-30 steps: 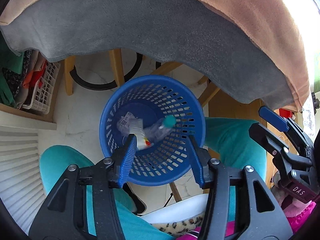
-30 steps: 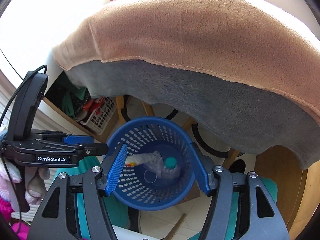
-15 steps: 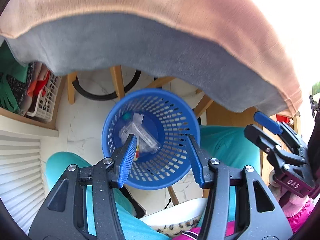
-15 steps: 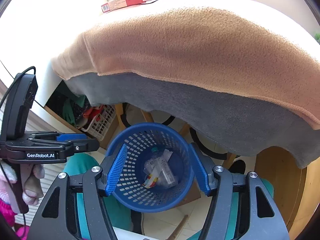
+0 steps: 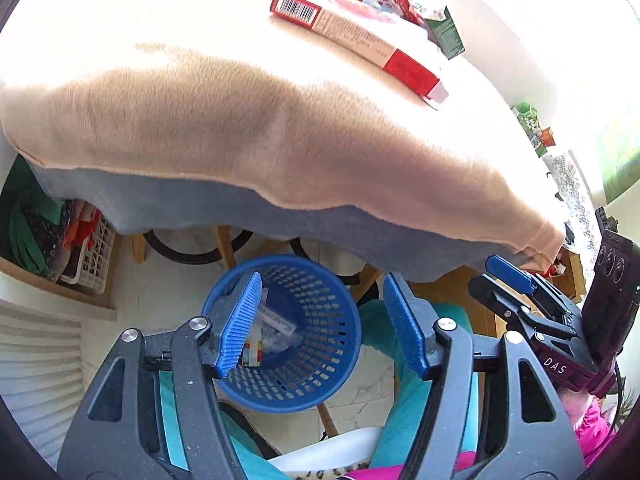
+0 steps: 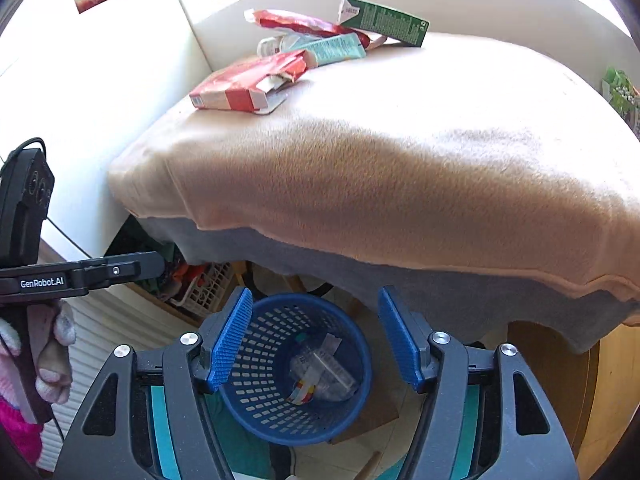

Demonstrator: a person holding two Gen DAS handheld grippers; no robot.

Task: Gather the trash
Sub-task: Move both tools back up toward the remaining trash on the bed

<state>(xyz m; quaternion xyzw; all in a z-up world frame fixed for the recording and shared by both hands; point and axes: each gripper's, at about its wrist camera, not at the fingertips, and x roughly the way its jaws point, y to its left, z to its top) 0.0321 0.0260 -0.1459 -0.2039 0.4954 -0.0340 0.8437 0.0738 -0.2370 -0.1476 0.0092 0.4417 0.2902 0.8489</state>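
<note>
Both claws, our left gripper (image 5: pixel 320 326) and right gripper (image 6: pixel 314 338), hang empty above the blue basket (image 6: pixel 296 368), and the jaws of both are opening with nothing between them. The red carton (image 6: pixel 248 86) lies up on the blanket-covered table (image 6: pixel 400 168), beyond the basket and to the left. Its long axis runs across our view, so we judge the left gripper nearer to it.

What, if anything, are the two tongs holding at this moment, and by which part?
Nothing is held. The left tongs are opening and empty; the right tongs are opening slightly and empty too. The bottle lies in the blue basket.
</note>
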